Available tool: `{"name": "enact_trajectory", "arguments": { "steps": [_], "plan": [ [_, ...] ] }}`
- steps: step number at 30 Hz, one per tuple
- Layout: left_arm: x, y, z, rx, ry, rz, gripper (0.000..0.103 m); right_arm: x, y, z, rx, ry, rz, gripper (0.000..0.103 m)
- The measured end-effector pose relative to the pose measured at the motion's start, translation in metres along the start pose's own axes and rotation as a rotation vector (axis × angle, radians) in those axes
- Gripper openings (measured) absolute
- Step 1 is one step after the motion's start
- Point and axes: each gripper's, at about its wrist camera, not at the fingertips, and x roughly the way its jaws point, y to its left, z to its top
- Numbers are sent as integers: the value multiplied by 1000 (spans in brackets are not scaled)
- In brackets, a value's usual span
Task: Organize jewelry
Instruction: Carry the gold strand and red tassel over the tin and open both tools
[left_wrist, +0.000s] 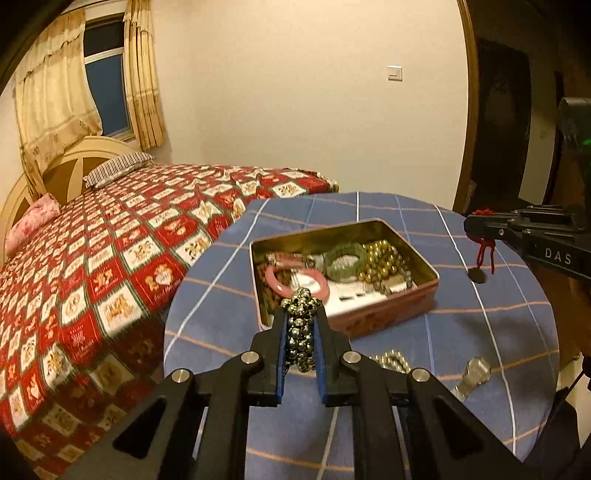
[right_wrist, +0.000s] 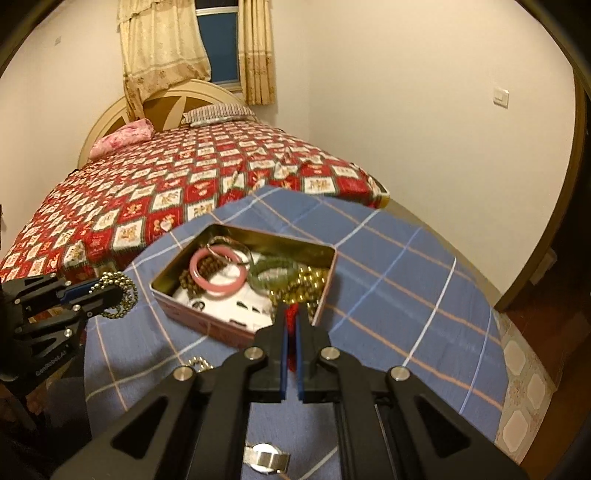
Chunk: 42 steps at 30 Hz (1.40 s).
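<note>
Metal beads, dark and bronze, fill the left gripper (left_wrist: 301, 314): its jaws pinch a beaded bracelet (left_wrist: 301, 325) just short of the open tin (left_wrist: 421, 291) ahead. The right gripper (right_wrist: 291, 321), nearly closed, grips a red cord (right_wrist: 291, 314) whose small dark pendant (left_wrist: 476, 275) dangles below. Both pieces look light and limp, apt to swing; the bracelet is best pinched across its bunched strands.

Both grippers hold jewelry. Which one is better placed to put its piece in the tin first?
Left, probably: the left gripper holds its bead bracelet just before the tin.
</note>
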Motion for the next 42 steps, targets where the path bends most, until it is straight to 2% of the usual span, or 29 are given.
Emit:
{"name": "enact_trajectory", "arguments": {
  "steps": [12, 30, 42],
  "plan": [
    [18, 4, 32, 21, -26, 64, 12, 4, 5, 24, -37, -48, -22, 5],
    [61, -3, 56, 76, 3, 120, 12, 33, 5, 43, -58, -64, -40, 5],
    [97, -6, 57, 98, 60, 131, 12, 71, -6, 43, -30, 7, -59, 5]
  ]
}}
